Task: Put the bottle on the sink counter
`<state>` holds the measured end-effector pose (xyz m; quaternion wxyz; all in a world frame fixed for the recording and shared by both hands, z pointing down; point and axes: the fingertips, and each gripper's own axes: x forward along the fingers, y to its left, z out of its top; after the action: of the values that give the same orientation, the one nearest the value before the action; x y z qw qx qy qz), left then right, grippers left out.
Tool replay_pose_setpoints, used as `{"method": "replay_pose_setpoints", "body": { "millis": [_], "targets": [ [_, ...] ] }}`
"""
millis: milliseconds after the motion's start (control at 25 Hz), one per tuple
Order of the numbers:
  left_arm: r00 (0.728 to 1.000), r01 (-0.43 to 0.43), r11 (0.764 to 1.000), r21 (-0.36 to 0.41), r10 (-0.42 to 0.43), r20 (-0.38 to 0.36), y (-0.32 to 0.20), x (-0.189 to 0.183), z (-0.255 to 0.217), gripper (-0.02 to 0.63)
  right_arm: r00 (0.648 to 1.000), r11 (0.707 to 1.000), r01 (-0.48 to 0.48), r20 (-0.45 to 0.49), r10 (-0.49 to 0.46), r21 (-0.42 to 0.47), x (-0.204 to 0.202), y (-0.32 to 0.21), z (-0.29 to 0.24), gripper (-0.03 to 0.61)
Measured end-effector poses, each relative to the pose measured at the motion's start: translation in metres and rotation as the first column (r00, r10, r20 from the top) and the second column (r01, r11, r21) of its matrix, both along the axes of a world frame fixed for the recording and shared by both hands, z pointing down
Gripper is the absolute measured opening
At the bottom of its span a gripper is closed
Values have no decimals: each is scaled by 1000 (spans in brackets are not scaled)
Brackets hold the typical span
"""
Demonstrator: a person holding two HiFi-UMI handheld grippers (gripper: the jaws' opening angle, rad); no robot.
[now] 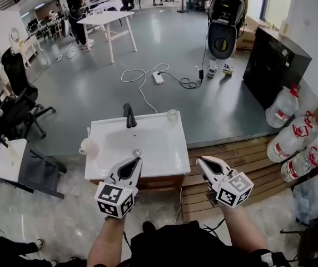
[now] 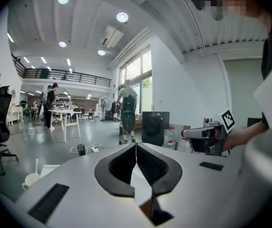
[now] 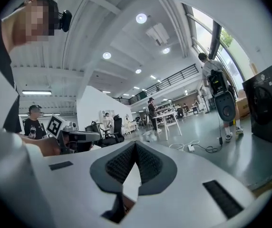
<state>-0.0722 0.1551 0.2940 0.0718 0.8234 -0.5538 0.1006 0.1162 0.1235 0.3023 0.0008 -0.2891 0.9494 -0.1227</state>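
We hold both grippers just in front of the sink counter (image 1: 170, 157), near its front edge. The left gripper (image 1: 135, 161) has its fingers pressed together on nothing. The right gripper (image 1: 201, 161) is also closed and empty.

The one thing here that we take for the bottle (image 1: 172, 115) is small, pale and translucent. It stands on the counter's back right corner, right of the black faucet (image 1: 129, 115). From our fingers it lies straight ahead across the basin, between the two grippers and slightly nearer the right one. It seems upright, long axis vertical and top up, though from this steep angle we cannot be sure.

If this is the task's bottle, it is already in place. Large water bottles (image 1: 283, 109) sit on the floor well to the right of the counter, red caps pointing away from it.
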Motion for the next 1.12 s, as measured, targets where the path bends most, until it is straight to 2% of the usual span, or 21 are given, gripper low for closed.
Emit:
{"method": "replay_pose_setpoints", "body": {
  "millis": [240,560,1120],
  "targets": [
    [999,49,998,44,-49,-8,7,-30,-22,8,999,997,36,25,-38,73,-33,15,-33,14],
    [994,97,994,52,-95,-48,16,-50,-27,9,997,990,78,-14,-77,120,-55,31,-44,14],
    [996,52,999,9,-51,-68,10,-34,-9,9,998,993,63,-23,-61,95,-43,34,-32,12]
  ]
}}
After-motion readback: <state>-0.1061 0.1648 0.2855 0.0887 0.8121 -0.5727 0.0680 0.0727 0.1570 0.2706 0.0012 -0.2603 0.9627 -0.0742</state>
